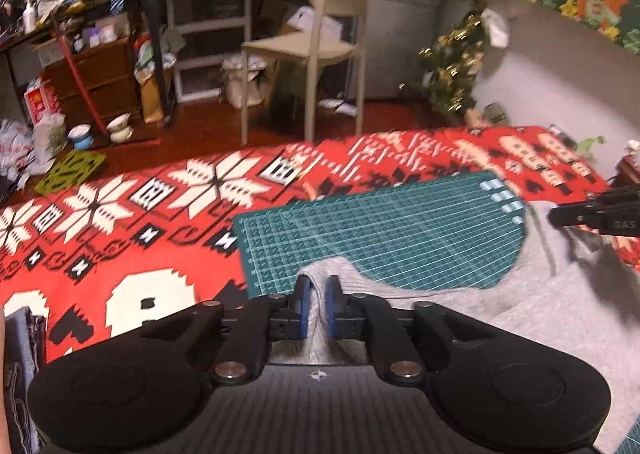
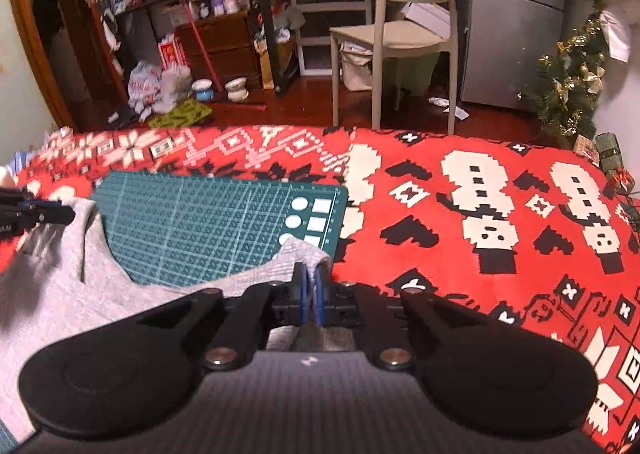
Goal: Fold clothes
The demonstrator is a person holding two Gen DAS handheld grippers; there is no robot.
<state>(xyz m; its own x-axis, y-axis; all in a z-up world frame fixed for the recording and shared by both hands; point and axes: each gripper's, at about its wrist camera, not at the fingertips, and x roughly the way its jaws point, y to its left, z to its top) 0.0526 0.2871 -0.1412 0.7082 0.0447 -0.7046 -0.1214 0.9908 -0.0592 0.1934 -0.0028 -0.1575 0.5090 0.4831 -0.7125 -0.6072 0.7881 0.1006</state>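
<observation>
A grey knit garment (image 1: 532, 318) lies over the near part of a green cutting mat (image 1: 384, 234) on a red patterned blanket. My left gripper (image 1: 319, 284) is shut on one grey strap, the cloth pinched between its blue pads. My right gripper (image 2: 309, 272) is shut on the other strap of the grey garment (image 2: 80, 294), by the right near corner of the green mat (image 2: 208, 225). Each gripper shows at the edge of the other's view: the right one (image 1: 560, 215) in the left wrist view, the left one (image 2: 66, 215) in the right wrist view.
The red blanket (image 2: 480, 213) covers the whole work surface. Beyond its far edge stand a beige chair (image 2: 400, 29), a cluttered desk with drawers (image 1: 208, 33) and a small decorated tree (image 2: 572, 85). Folded denim (image 1: 20, 374) lies at the left near edge.
</observation>
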